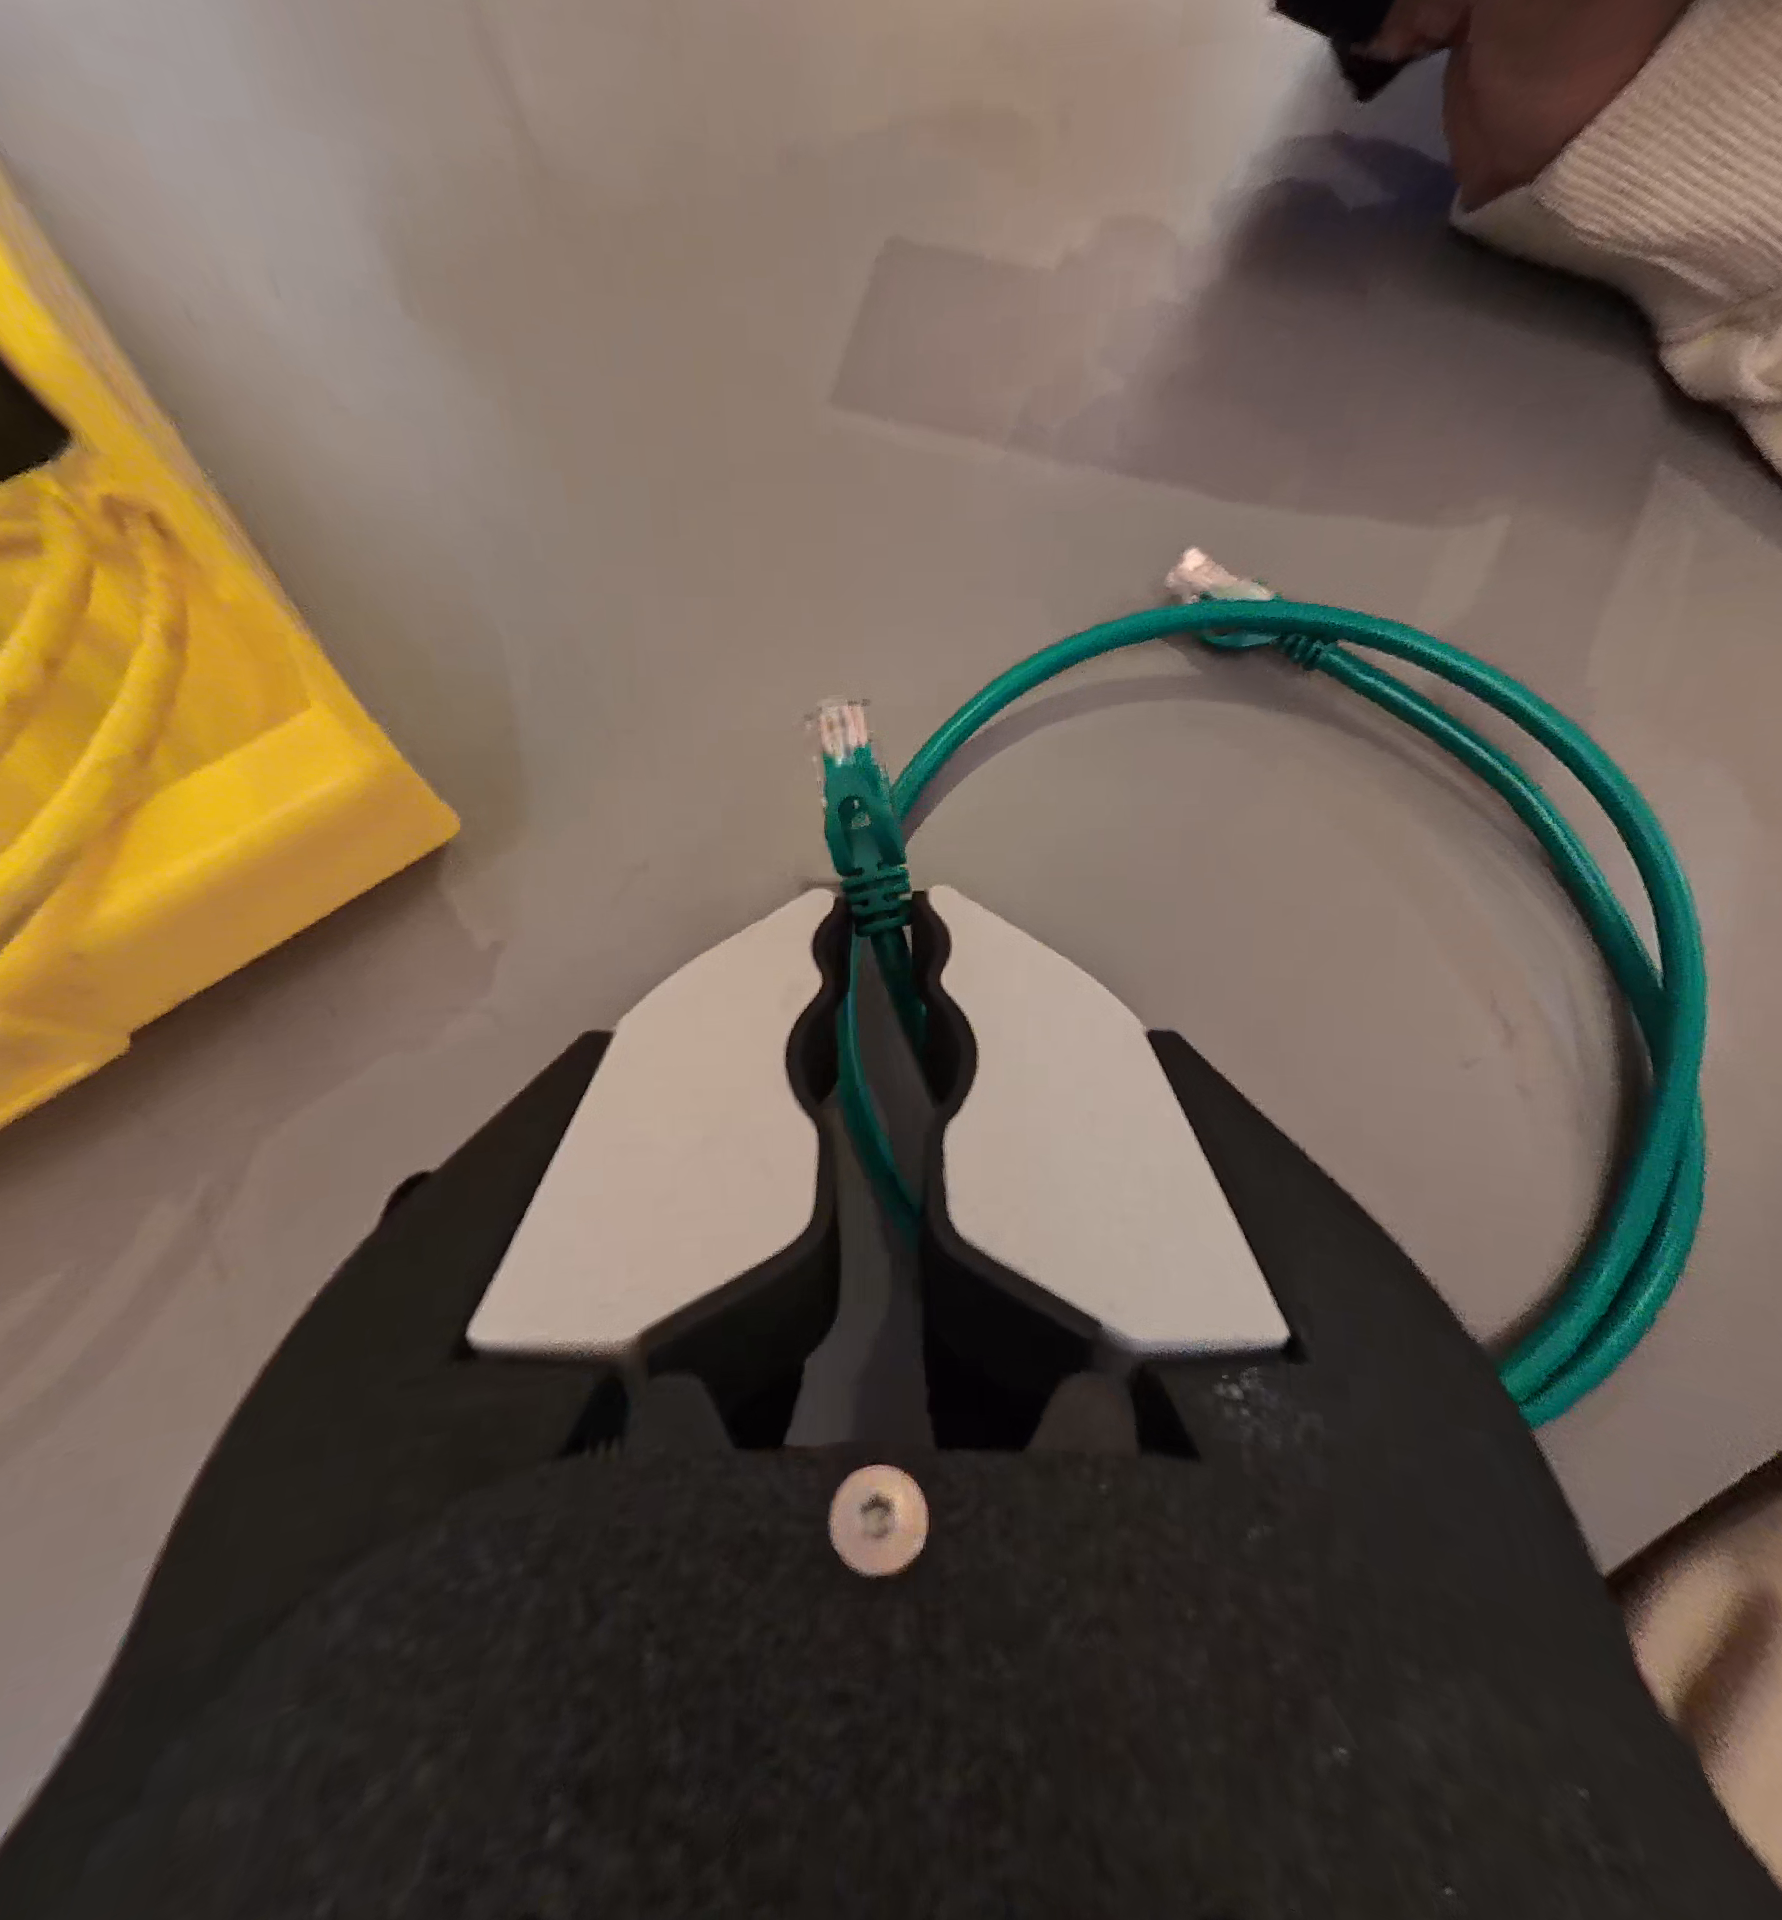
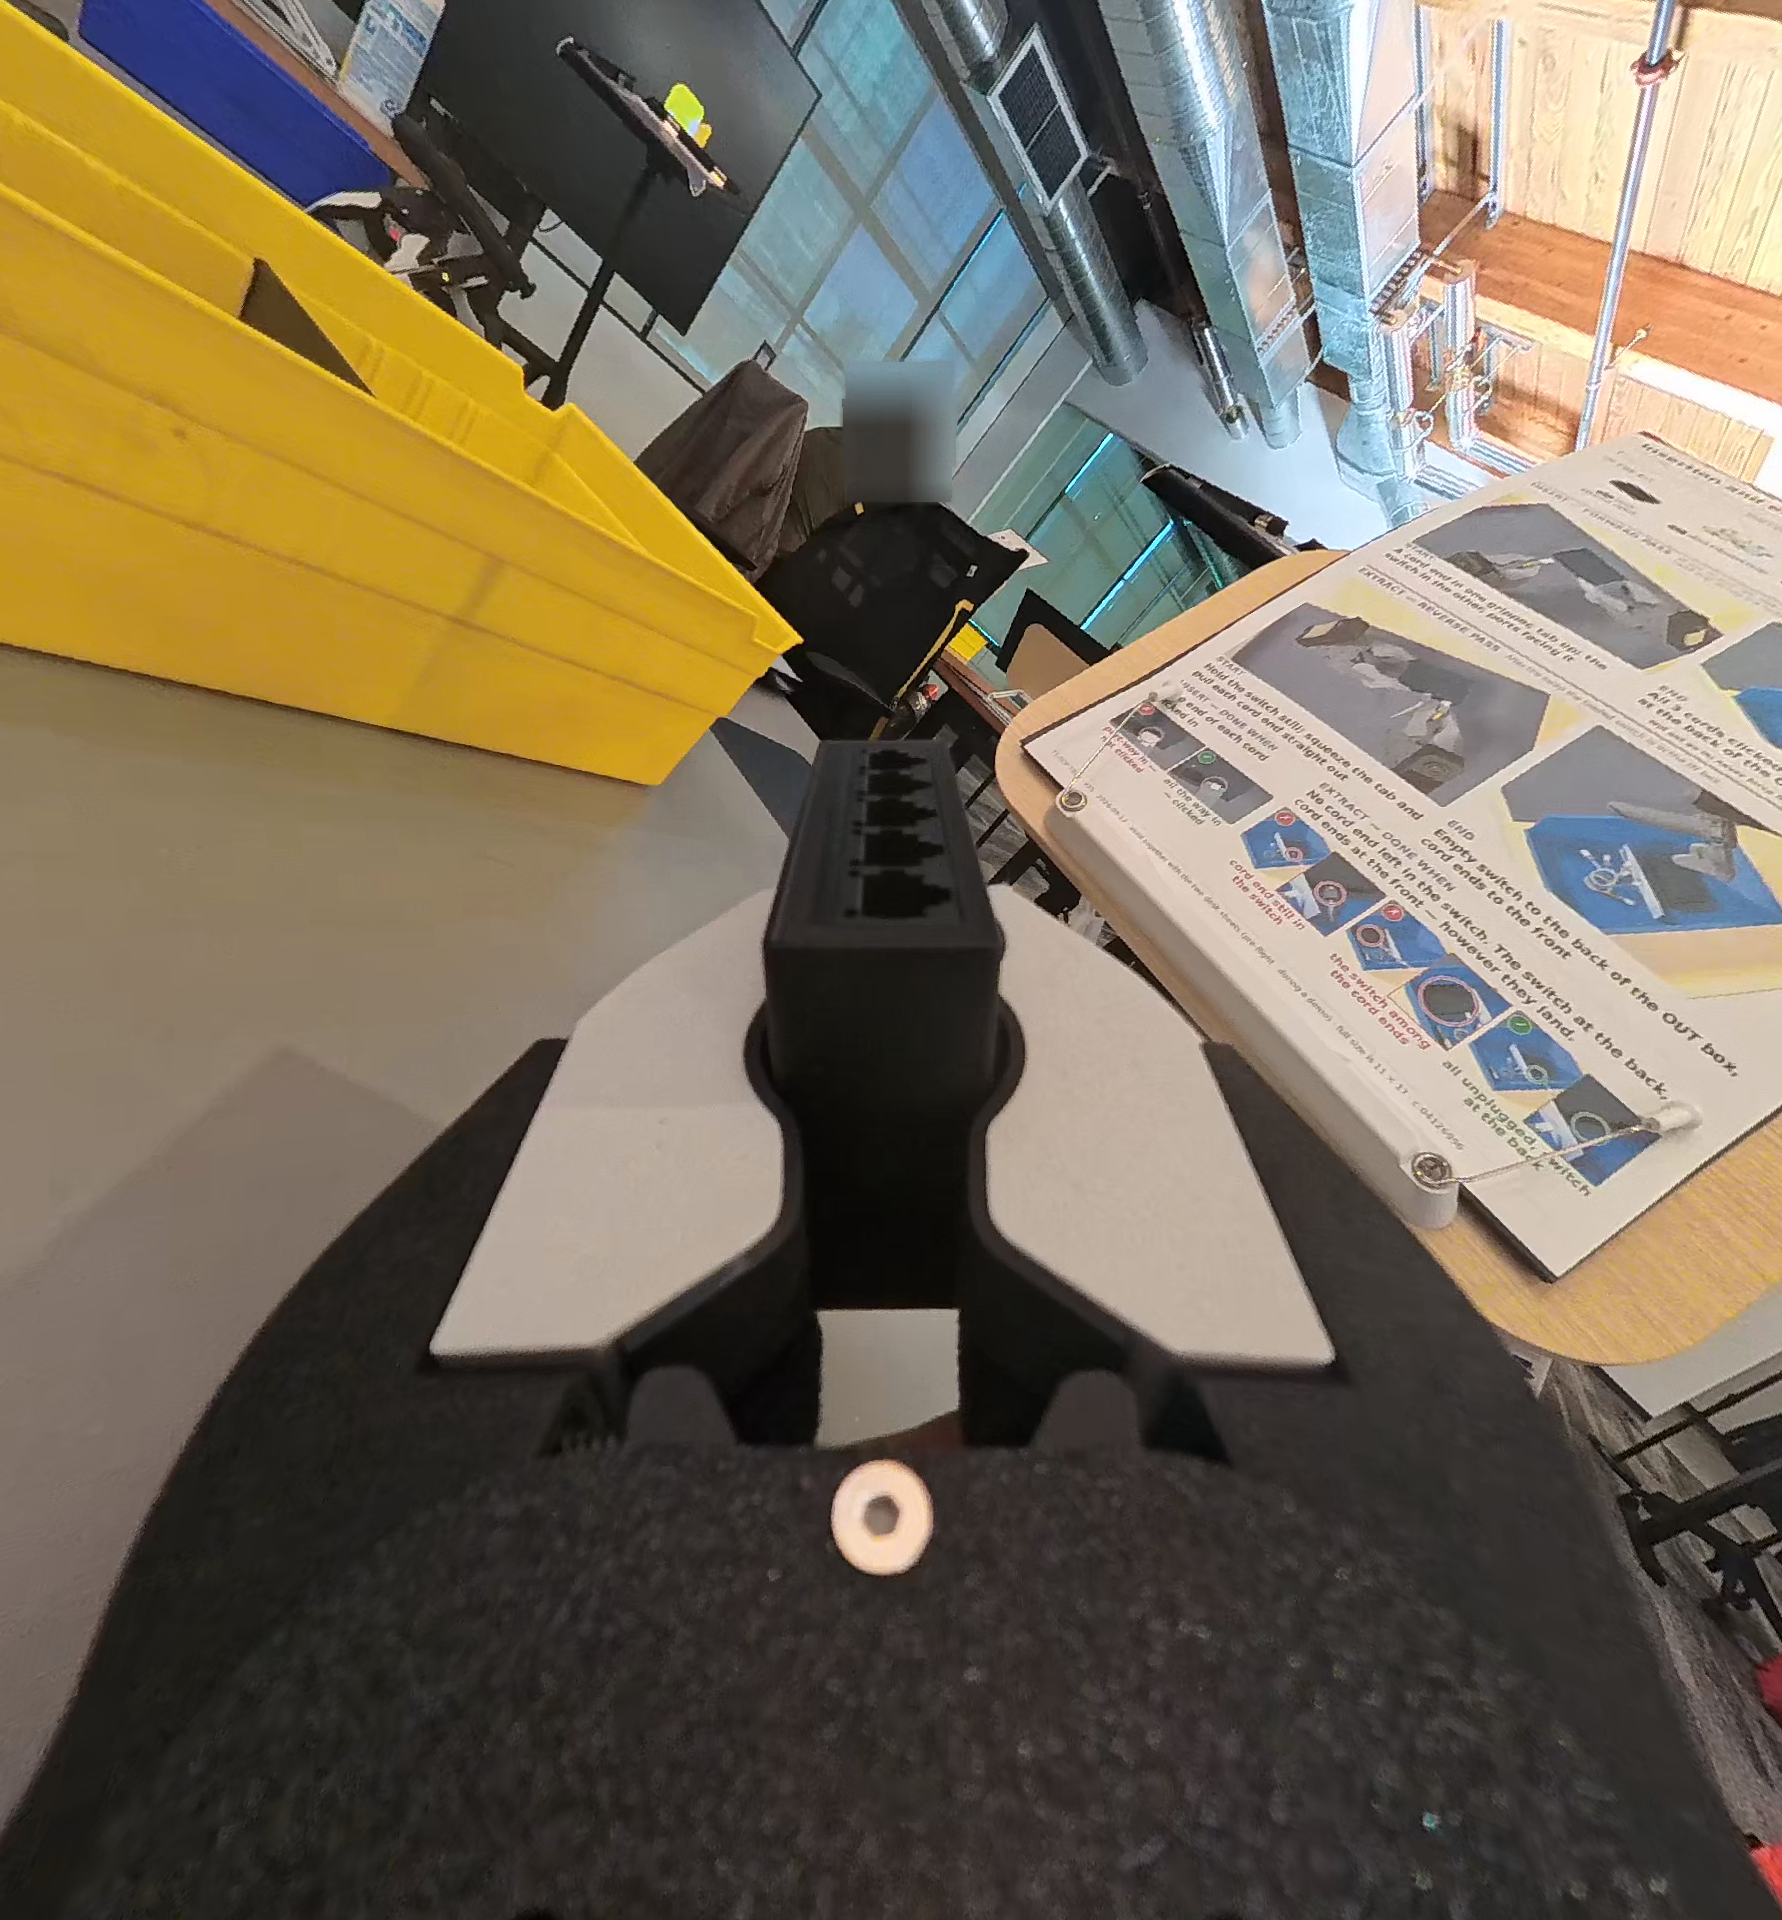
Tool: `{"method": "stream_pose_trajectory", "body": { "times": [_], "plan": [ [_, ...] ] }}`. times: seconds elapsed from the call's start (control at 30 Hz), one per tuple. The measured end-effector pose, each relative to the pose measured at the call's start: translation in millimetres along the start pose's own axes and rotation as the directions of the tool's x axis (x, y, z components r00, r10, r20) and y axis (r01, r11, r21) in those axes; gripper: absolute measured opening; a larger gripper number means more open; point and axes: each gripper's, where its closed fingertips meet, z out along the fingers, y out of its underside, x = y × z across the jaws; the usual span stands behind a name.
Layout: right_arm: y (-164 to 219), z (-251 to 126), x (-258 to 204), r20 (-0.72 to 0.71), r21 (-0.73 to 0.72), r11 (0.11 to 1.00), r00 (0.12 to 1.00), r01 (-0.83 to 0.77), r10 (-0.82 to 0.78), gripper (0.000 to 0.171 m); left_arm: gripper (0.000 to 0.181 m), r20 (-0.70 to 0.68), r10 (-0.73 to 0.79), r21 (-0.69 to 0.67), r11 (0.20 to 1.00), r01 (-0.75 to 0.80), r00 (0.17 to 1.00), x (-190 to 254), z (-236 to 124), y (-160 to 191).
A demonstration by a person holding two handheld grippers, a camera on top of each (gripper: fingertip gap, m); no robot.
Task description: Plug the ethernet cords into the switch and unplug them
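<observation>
My left gripper (image 1: 879, 902) is shut on a green ethernet cord (image 1: 1593, 862), just behind its boot. The clear plug (image 1: 843, 730) sticks out past the fingertips above the grey table. The cord loops round to the right, and its other clear plug (image 1: 1201, 575) lies on the table. My right gripper (image 2: 885, 1023) is shut on the black switch (image 2: 882, 883) and holds it above the table. The switch's row of empty ports (image 2: 892, 831) faces up towards the camera.
A yellow bin (image 1: 139, 727) holding yellow cords (image 1: 87, 665) sits at the left of the grey table (image 1: 606, 416). A person's sleeve (image 1: 1697, 239) is at the upper right. In the right wrist view, stacked yellow bins (image 2: 295, 499) stand at left and an instruction sheet (image 2: 1438, 831) on a wooden board at right.
</observation>
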Motion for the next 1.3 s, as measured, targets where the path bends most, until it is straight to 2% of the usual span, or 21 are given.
{"method": "stream_pose_trajectory", "body": {
  "times": [0.17,0.33,0.5,0.7,0.9,1.3],
  "plan": [
    [-1,0,-1,-0.008,0.000,1.000,1.000,0.022,-0.022,0.030,0.010,-0.102,0.203,0.009,0.979,-0.203,0.974,27,-15,-31],
    [-1,1,-10,0.000,-0.013,0.995,0.995,0.102,-0.102,0.031,0.010,-0.252,0.302,-0.080,0.940,-0.331,0.919,48,-30,-83],
    [-2,3,-21,0.020,-0.016,0.982,0.982,0.187,-0.187,0.030,0.010,-0.286,0.448,-0.229,0.827,-0.514,0.847,43,-20,-126],
    [-1,3,-26,0.020,-0.022,0.971,0.971,0.238,-0.238,0.030,0.010,-0.359,0.468,-0.403,0.702,-0.587,0.807,34,13,-134],
    [-2,4,-31,0.031,-0.020,0.963,0.963,0.267,-0.266,0.030,0.010,-0.378,0.448,-0.450,0.676,-0.583,0.811,30,29,-147],
    [2,5,-36,0.048,-0.032,0.955,0.955,0.294,-0.292,0.031,0.010,-0.390,0.438,-0.520,0.621,-0.586,0.810,24,41,-144]
  ]
}}
